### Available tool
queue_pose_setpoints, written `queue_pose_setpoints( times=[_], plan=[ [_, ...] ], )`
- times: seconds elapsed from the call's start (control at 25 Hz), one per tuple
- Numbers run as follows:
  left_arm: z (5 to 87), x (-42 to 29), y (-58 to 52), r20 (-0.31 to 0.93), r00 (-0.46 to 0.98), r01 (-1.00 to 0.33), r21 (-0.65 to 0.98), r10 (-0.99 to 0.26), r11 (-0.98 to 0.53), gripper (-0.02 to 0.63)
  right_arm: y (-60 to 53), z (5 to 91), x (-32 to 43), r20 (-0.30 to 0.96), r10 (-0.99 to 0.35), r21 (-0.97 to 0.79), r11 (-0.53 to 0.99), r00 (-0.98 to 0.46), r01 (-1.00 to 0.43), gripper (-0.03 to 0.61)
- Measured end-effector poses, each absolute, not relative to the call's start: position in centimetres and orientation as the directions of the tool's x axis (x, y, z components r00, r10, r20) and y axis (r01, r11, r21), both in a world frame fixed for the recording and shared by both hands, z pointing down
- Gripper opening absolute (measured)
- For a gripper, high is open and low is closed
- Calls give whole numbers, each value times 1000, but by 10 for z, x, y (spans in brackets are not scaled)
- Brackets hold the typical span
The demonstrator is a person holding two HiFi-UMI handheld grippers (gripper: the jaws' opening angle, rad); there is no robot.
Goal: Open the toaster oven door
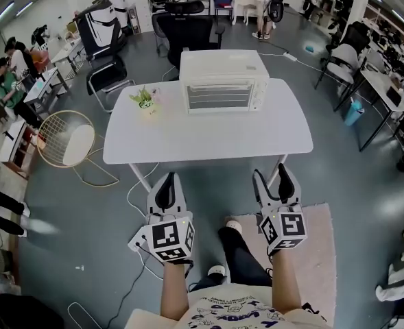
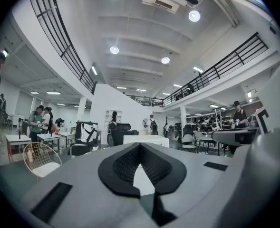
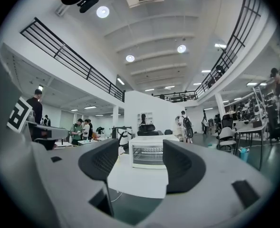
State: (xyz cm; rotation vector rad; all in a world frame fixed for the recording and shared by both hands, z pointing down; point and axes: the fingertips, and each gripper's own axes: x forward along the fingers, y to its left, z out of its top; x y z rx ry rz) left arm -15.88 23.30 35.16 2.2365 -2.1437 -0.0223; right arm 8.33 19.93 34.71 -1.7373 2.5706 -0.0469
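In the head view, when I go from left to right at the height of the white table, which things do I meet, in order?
round wire chair → small potted plant → toaster oven → blue bin

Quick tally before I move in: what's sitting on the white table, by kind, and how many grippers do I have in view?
toaster oven: 1
potted plant: 1
grippers: 2 (left gripper, right gripper)
Total: 4
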Motion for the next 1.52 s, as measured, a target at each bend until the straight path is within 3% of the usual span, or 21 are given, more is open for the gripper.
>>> queue_pose_setpoints(
  times=[0.8,1.52],
  plan=[
    [340,-150,-7,33,-59,-998,30,-998,60,4,-66,338,93,-12,-885,-57,465,-465,-884,268],
    [372,-170,-134,98,-109,-992,49,-989,114,5,-208,380,89,61,-879,-106,465,-473,-879,268]
  ],
)
